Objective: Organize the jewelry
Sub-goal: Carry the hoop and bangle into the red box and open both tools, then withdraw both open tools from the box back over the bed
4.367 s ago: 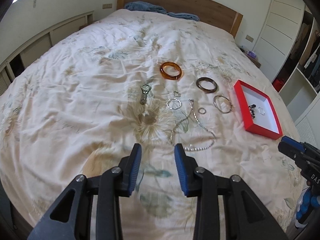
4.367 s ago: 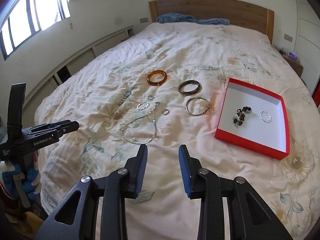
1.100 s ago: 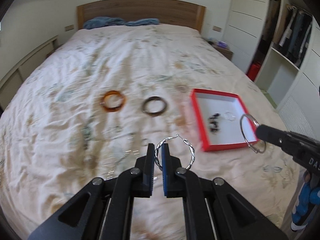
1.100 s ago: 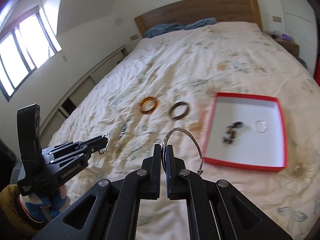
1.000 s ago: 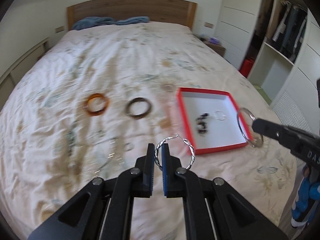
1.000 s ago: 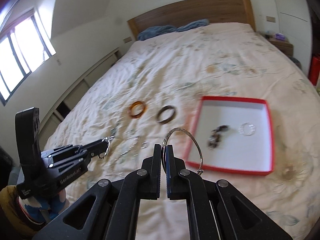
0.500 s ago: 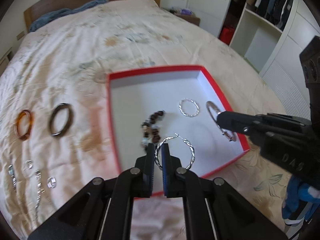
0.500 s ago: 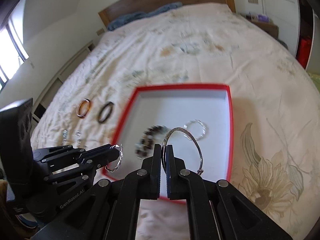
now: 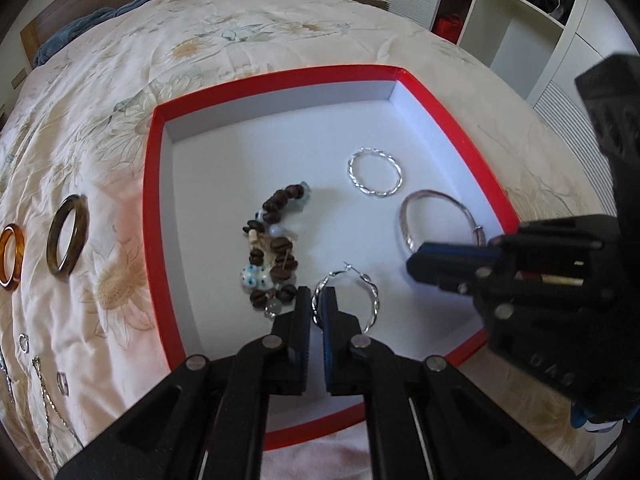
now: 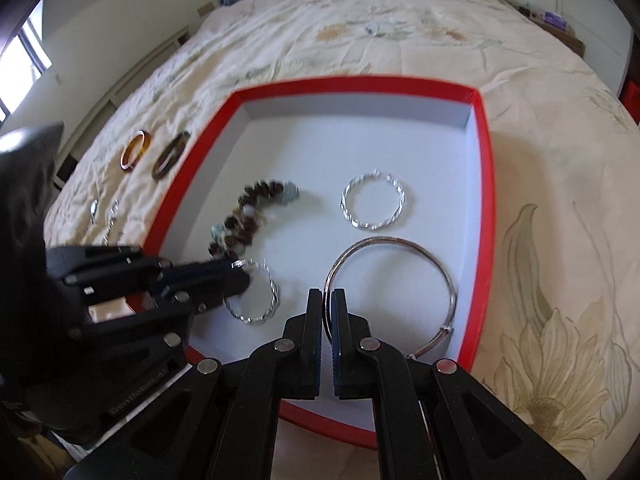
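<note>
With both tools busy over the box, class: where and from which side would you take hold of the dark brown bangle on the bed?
Pinch the dark brown bangle across its band, from above, probably; it lies flat on the bedspread, apart from the amber bangle.

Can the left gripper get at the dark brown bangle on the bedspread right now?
Probably not yet. The left gripper is shut on a twisted silver hoop over the red box. The dark brown bangle lies uncovered left of the box, so the path looks free once the hoop is released.
</note>
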Tool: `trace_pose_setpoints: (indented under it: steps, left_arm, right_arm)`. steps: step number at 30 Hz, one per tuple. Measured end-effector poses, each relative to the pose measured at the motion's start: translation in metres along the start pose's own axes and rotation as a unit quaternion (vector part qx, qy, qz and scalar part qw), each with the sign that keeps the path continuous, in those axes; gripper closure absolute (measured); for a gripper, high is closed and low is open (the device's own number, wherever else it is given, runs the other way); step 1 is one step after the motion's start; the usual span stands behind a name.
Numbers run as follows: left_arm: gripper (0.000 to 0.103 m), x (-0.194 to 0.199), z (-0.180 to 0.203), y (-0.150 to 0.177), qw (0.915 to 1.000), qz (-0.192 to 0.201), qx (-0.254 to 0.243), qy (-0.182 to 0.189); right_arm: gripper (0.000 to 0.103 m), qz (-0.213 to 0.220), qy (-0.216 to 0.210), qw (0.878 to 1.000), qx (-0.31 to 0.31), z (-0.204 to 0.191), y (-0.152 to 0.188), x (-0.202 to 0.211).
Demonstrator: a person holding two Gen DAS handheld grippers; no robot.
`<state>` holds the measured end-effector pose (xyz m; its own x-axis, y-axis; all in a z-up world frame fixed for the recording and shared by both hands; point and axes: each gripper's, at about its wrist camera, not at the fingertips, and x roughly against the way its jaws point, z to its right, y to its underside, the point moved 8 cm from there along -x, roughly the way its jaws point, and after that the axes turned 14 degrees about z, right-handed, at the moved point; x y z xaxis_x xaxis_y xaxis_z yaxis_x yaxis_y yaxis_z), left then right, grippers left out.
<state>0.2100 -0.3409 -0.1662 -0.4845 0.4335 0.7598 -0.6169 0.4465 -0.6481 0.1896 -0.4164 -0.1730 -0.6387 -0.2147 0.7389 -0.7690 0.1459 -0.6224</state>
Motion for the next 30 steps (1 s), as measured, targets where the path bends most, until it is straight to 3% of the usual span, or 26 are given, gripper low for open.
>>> trace_pose_setpoints:
  steps: [5,13,16,22,30]
  left_arm:
    - [0.096,0.000,0.001,-0.002,0.9999,0.003,-0.011,-0.003]
    - [0.096,0.015,-0.005,-0.007,0.9998,0.012,0.014,0.005]
    - [0.096,0.037,-0.003,-0.014,0.9994,0.027,0.021,0.004]
    - [0.082,0.104,-0.001,-0.020,0.9970,0.070,0.027,-0.018]
    - [0.071,0.202,-0.006,-0.008,0.9903,0.124,0.022,-0.059]
  right_arm:
    - [0.096,-0.006,0.003,1.000,-0.001,0.002,0.002,0.002]
    - [0.091,0.014,0.020,1.000,-0.008,0.004,-0.004,0.034]
    - [0.086,0.037,0.027,0.999,-0.009,-0.003,-0.011,0.060]
    - [0.070,0.088,0.030,0.996,-0.009,-0.037,-0.015,0.120]
    - [0.065,0.140,0.024,0.990,-0.006,-0.097,0.002,0.187]
